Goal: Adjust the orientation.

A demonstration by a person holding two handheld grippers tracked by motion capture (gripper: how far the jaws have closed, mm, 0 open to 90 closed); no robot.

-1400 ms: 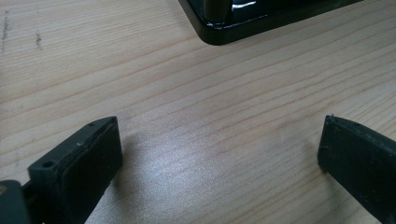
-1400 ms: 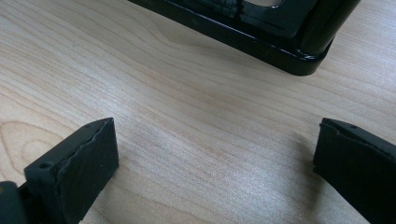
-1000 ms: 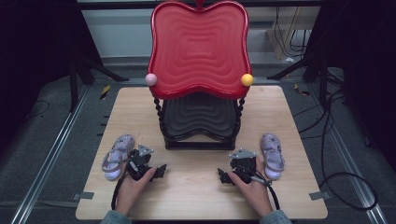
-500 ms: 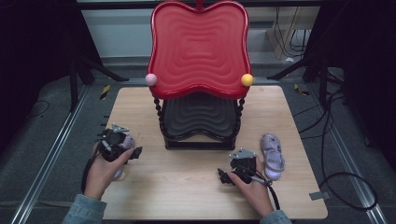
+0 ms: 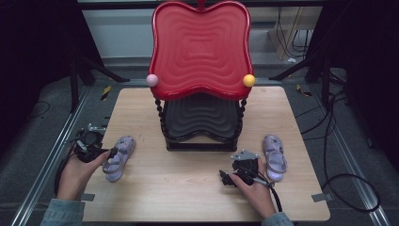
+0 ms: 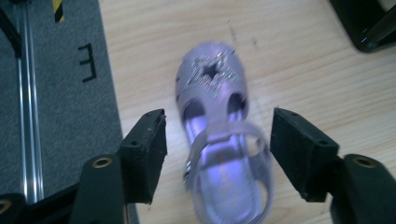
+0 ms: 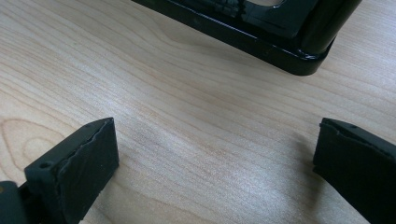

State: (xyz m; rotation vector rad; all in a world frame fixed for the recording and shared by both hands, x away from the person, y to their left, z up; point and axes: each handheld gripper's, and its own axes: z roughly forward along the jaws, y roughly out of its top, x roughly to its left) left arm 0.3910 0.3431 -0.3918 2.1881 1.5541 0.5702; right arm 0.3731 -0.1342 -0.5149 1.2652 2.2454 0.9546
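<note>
black "E" mark on grey floor [image 6: 70, 93]

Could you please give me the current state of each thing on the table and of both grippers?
Left gripper: open, its fingers have just been closing around the left sandal without touching it.
Left sandal: flat on the table, strap fastened.
Right gripper: open, nothing between its fingers.
Right sandal: flat on the table, untouched.
Two-tier stand: upright, nothing on its red top tray or black lower tray.
</note>
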